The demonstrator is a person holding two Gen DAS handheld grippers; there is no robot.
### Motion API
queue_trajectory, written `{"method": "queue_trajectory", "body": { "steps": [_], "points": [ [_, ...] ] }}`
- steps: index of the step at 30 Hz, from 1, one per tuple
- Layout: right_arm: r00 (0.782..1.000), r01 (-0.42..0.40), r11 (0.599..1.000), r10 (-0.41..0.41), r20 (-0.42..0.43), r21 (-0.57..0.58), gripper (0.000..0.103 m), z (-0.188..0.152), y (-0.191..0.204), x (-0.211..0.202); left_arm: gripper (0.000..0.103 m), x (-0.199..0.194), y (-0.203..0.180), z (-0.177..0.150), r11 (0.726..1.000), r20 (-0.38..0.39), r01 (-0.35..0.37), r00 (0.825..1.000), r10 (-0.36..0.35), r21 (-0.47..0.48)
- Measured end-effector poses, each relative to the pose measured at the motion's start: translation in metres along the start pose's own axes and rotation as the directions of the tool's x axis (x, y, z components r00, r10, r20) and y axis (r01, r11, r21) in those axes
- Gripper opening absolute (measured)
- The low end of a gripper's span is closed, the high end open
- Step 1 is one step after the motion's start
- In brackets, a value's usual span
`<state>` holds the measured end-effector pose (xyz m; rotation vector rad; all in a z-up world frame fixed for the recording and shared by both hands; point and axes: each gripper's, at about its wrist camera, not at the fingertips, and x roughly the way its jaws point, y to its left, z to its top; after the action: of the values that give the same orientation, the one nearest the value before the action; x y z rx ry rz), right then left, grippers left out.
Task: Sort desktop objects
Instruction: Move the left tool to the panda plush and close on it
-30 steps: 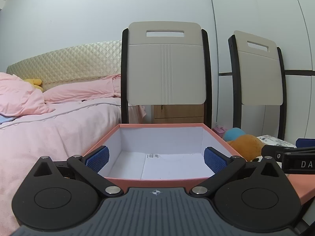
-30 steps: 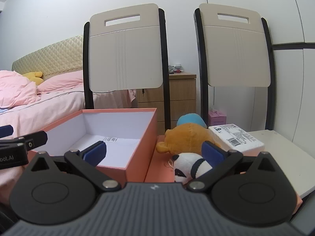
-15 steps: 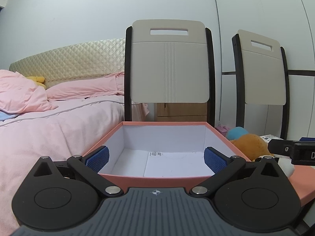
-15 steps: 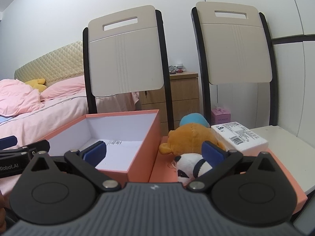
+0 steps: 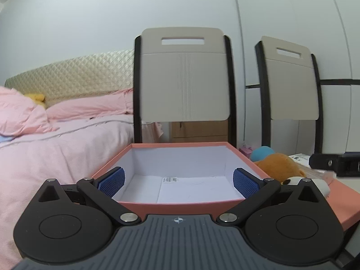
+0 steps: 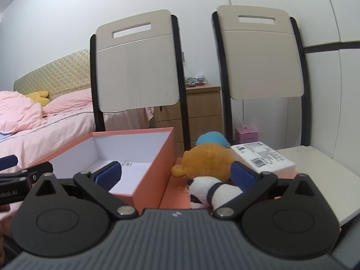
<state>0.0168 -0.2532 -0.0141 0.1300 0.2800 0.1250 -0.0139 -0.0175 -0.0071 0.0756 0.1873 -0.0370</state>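
My left jaws are spread wide and holding nothing, hovering right at the near rim of the salmon-pink box. Its white inside is open to me, with just a small barcode sticker on the floor of it. The two blue pads frame the box, one toward each side wall, neither one touching anything that I can make out.

Over on my right side, the right jaws are wide apart too, and nothing is between them. Just ahead and below lies the panda plush, on its side on a flat pink lid, close to my right pad. Behind it is the brown bear plush, touching the panda, and a blue plush peeks out from behind the bear. To the right of the bear sits a white packet with printed labels and a barcode, resting partly on the tabletop.

The pink box stands to the left of the toys, its side wall just beside the bear. From the right wrist I catch the left gripper's tip at the far left edge.

Past all this stand two chairs, a wooden nightstand, and a bed with pink covers.
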Motion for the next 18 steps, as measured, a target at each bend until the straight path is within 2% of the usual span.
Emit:
{"method": "queue_trajectory", "body": {
  "steps": [6, 13, 17, 18],
  "points": [
    [0.997, 0.066, 0.997, -0.068, 0.047, 0.038, 0.103, 0.005, -0.032, -0.02, 0.103, 0.002, -0.03, 0.005, 0.989, -0.01, 0.147, 0.989, -0.147, -0.003],
    [0.986, 0.129, 0.982, -0.142, 0.082, 0.141, 0.103, 0.005, -0.092, -0.051, 0.095, 0.027, -0.123, -0.008, 0.951, -0.089, 0.301, 0.951, -0.295, 0.074],
    [0.981, 0.145, 0.97, -0.167, 0.099, 0.196, 0.103, 0.001, -0.122, -0.069, 0.091, 0.046, -0.174, -0.019, 0.932, -0.105, 0.34, 0.939, -0.328, 0.129],
    [0.98, 0.147, 0.968, -0.171, 0.101, 0.205, 0.103, 0.0, -0.128, -0.073, 0.091, 0.051, -0.183, -0.021, 0.932, -0.107, 0.335, 0.941, -0.322, 0.141]
  ]
}}
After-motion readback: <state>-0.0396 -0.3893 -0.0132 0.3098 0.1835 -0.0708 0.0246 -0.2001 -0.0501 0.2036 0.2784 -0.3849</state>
